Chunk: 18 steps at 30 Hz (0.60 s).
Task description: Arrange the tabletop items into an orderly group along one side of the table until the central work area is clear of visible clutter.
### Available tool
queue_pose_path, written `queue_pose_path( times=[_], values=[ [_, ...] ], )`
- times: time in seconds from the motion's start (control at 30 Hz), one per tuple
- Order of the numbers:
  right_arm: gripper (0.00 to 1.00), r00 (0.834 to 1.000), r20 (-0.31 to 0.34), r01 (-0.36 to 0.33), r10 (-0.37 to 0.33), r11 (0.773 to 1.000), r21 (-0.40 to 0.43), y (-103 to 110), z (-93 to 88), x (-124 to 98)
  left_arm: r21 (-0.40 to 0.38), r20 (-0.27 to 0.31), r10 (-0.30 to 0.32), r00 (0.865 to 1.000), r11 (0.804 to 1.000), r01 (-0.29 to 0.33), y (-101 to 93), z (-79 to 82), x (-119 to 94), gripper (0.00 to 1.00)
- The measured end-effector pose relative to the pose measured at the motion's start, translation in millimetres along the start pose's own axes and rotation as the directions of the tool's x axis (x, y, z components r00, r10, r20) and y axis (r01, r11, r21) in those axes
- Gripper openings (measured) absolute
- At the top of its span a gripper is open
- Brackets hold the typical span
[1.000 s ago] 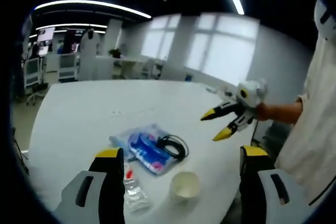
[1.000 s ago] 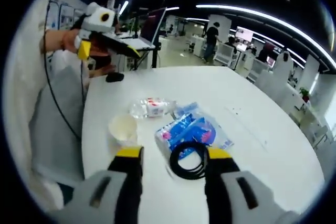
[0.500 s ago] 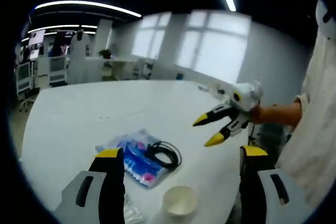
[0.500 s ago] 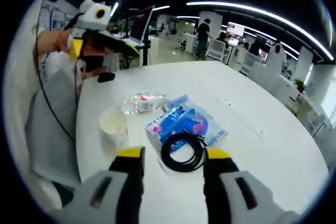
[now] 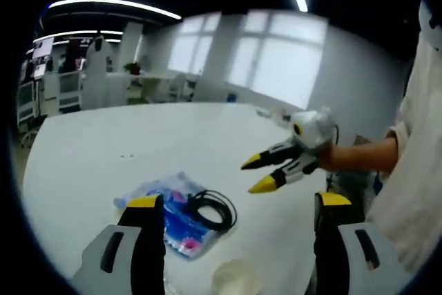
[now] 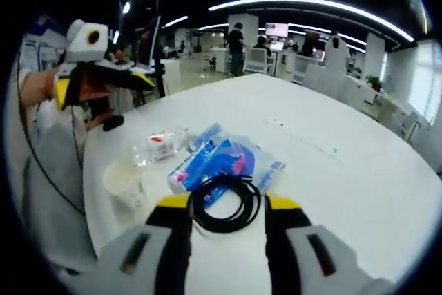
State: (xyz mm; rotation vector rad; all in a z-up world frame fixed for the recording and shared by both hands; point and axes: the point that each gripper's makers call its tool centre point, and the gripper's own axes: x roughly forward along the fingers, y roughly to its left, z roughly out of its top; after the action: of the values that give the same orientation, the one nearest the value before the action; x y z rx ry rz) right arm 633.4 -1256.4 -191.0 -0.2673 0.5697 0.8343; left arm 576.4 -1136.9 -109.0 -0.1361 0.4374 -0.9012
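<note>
Over the last second my right gripper (image 6: 221, 205) has closed in on the black cable coil (image 6: 224, 204), which now sits right between its yellow jaw tips at 6 o'clock in the right gripper view, where a moment ago it lay a little ahead of them. I read that as lining up for the cable as the first piece to move toward one side; nothing is grasped yet, so the tidy-up has barely begun. The jaws stand well apart and hold nothing, straddling the coil above the white table (image 6: 345, 164). In the left gripper view the right gripper (image 5: 266, 173) has drifted lower and toward 9 o'clock, closer to the pile. My left gripper (image 5: 235, 202) is spread wide and empty, hanging back over the near edge. The coil is a loose loop of thin cord, lying partly on the blue printed plastic packet (image 6: 221, 160), which looks soft and crinkly. At 9 o'clock from it lies a clear plastic bottle (image 6: 160, 146) on its side with a red-and-white label, and nearer me, at 8 o'clock, stands a small white paper cup (image 6: 123, 181), upright and open. All four cluster near the table's near edge.
</note>
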Motion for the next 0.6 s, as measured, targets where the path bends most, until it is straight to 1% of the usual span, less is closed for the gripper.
queue_pose_path(
  times=[0.03,0.07,0.1,0.13,0.2,0.23,0.27,0.33,0.43,0.47,0.57,0.6],
  values=[
    [0.39,1.000,-0.002,0.005,-0.005,1.000,0.003,-2.0,-0.7,2.3,0.000,0.001,-0.003,1.000,1.000,0.003,-0.2,0.3,1.1,0.87],
    [0.39,1.000,-0.021,0.024,-0.023,0.999,0.023,-6.5,-4.8,5.1,-0.001,0.002,-0.006,1.000,1.000,0.006,-0.2,0.9,2.6,0.87],
    [0.38,1.000,-0.017,0.027,-0.026,0.999,0.033,-8.5,-5.1,7.5,-0.002,0.002,-0.007,1.000,1.000,0.007,0.1,1.0,3.6,0.87],
    [0.37,0.999,-0.015,0.032,-0.031,0.997,0.070,-10.5,-6.4,10.4,-0.002,0.001,-0.007,1.000,1.000,0.007,0.8,0.9,4.8,0.87],
    [0.35,0.998,-0.037,0.050,-0.046,0.992,0.116,-15.8,-12.1,15.0,-0.003,0.001,-0.009,1.000,1.000,0.009,1.3,0.9,6.1,0.87],
    [0.34,0.998,-0.032,0.055,-0.051,0.992,0.117,-18.2,-11.9,17.9,-0.004,0.000,-0.010,1.000,1.000,0.010,1.8,0.7,7.0,0.87],
    [0.34,0.997,-0.052,0.061,-0.054,0.989,0.137,-19.6,-16.1,21.4,-0.004,-0.001,-0.011,1.000,1.000,0.011,2.4,0.4,7.5,0.87],
    [0.36,0.997,-0.043,0.072,-0.067,0.988,0.138,-22.4,-15.7,26.3,-0.006,0.000,-0.013,1.000,1.000,0.013,3.1,0.5,8.0,0.87],
    [0.37,0.995,-0.064,0.084,-0.075,0.986,0.143,-25.0,-22.3,37.1,-0.008,-0.003,-0.010,1.000,1.000,0.010,6.6,-0.5,8.6,0.87],
    [0.37,0.995,-0.073,0.077,-0.067,0.985,0.151,-24.1,-24.5,39.3,-0.010,-0.002,-0.010,1.000,1.000,0.010,7.3,-0.6,8.7,0.87],
    [0.33,0.993,-0.089,0.087,-0.072,0.979,0.182,-26.7,-29.9,47.2,-0.012,-0.003,-0.010,1.000,1.000,0.010,9.3,-1.1,9.0,0.86],
    [0.31,0.991,-0.113,0.093,-0.071,0.974,0.209,-26.4,-34.4,48.3,-0.013,-0.003,-0.009,1.000,1.000,0.009,10.2,-1.3,9.3,0.86]
  ],
)
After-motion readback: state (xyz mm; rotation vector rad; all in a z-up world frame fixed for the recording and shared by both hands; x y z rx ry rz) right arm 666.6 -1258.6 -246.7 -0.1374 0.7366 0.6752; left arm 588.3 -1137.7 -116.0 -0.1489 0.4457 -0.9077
